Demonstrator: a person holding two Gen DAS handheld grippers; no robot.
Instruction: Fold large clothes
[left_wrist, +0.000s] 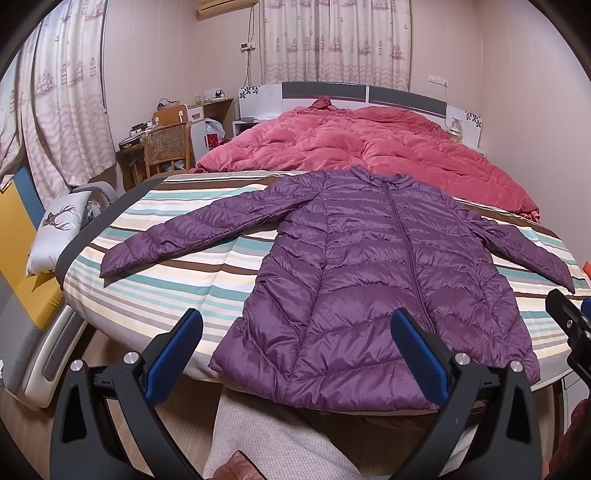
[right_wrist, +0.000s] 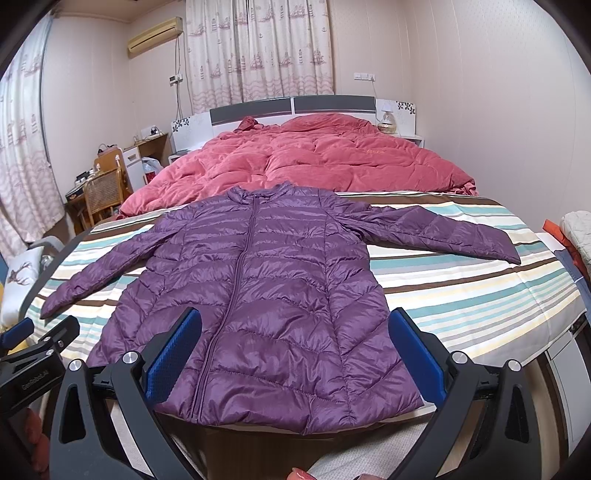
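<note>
The purple quilted down jacket (left_wrist: 373, 280) is laid flat, zipped, sleeves spread on the striped bedsheet (left_wrist: 177, 295), presumably for folding, while the left gripper (left_wrist: 295, 354) and right gripper (right_wrist: 295, 354) are held spread wide, empty, above its hem

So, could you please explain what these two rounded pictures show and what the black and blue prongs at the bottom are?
Each picture comes from a fisheye camera mounted on a handheld gripper, one per hand of a person. The prongs are that gripper's two fingers. The left gripper and the right gripper are both open and hold nothing. Each one also peeks into the edge of the other's picture. Ahead, a purple quilted jacket lies flat, zipped, sleeves spread, on a striped sheet. Behind it lies a crumpled pink duvet. Folding has not begun.
</note>
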